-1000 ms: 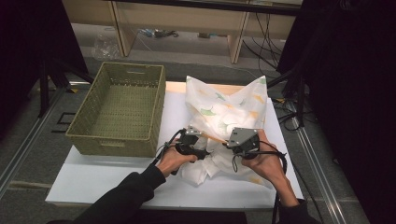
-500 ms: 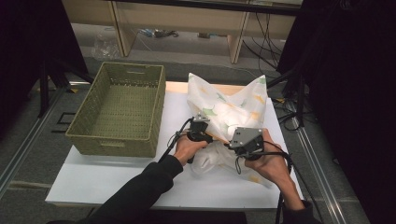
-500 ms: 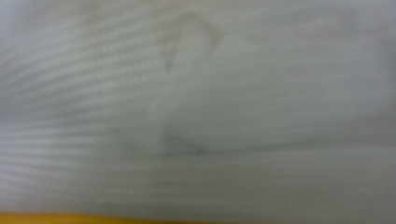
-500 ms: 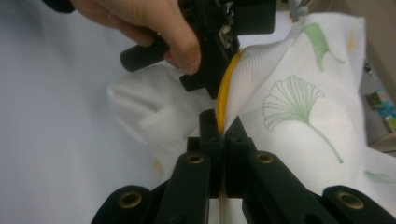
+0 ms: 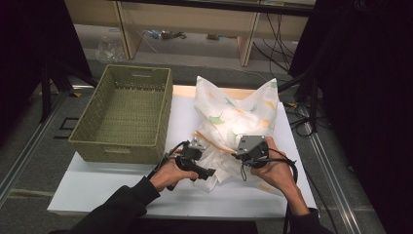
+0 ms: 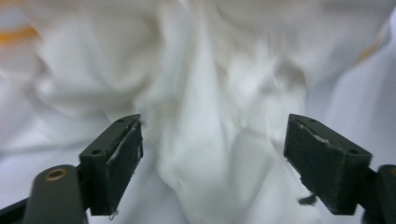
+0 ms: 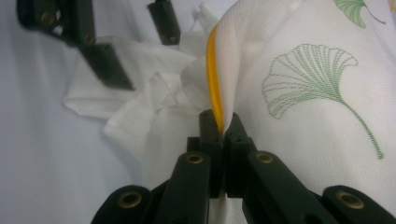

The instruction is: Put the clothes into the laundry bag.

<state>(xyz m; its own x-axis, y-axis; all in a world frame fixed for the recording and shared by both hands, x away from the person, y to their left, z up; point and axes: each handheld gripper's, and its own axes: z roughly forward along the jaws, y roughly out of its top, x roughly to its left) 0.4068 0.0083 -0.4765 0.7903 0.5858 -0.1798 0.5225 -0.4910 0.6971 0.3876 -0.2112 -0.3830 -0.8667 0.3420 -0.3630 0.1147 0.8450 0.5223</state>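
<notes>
The thin white cloth with green leaf prints and an orange edge point(image 5: 237, 127) lies crumpled in the middle of the high view, on the white desk point(image 5: 122, 183), just right of the green woven basket point(image 5: 122, 114). The right tongs point(image 5: 242, 155) are squeezed shut on the orange edge of the cloth; in the right gripper view the cloth rises straight out of the closed tips point(image 7: 223, 130). The left tongs point(image 5: 203, 171) have just been opening. In the left gripper view the 2 black pads point(image 6: 125, 156) stand wide apart with loose white cloth lying between them, not pinched. This looks like the step of folding or tidying the cloth, with 1 side held and the other side let go. Next, the left tongs likely need a new spot on the cloth to pinch, while the right tongs hold tight.
</notes>
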